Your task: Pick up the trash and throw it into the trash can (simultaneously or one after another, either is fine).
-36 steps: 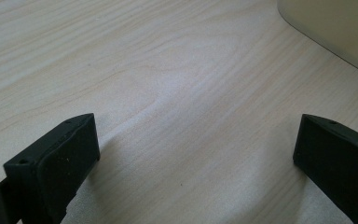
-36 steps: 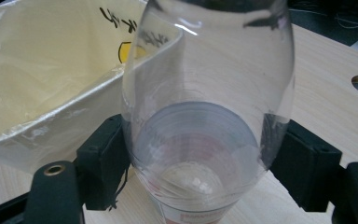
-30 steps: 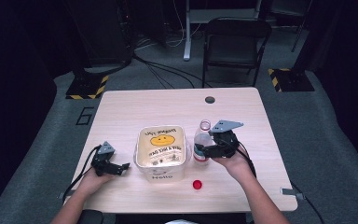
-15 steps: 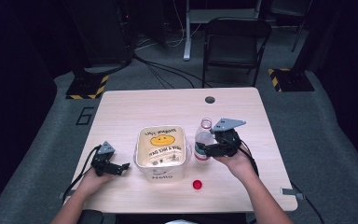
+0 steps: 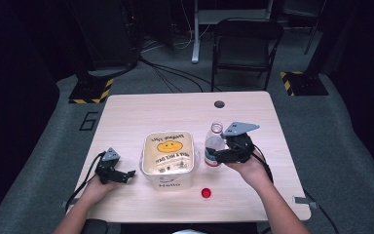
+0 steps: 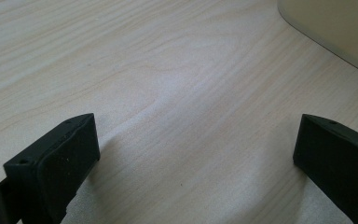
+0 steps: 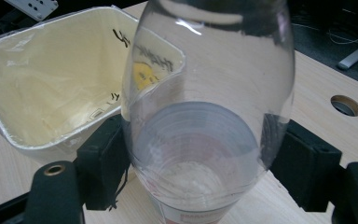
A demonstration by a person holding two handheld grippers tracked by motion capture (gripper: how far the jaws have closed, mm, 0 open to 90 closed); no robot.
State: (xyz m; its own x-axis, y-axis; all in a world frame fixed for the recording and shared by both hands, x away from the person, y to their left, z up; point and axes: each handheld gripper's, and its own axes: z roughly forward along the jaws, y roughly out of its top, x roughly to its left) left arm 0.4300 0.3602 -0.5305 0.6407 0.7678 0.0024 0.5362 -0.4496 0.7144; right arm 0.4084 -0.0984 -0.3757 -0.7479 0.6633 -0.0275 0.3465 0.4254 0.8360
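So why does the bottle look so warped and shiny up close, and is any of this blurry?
In the right gripper view the clear bottle sits right at the lens, so it bulges, carries white glare streaks and bends the tub behind it. The left gripper view is sharp on the table, with soft shadows under the jaws. The high view is soft, its surroundings dark.

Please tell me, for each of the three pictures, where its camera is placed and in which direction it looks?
High view: above the person's side, looking forward and down on the table; forearms, both claws show.
Left gripper view: on the left claw, facing bare tabletop; open jaws.
Right gripper view: on the right claw, facing the clear bottle it clamps.
Shared: the cream tub and bottle appear in high and right views.
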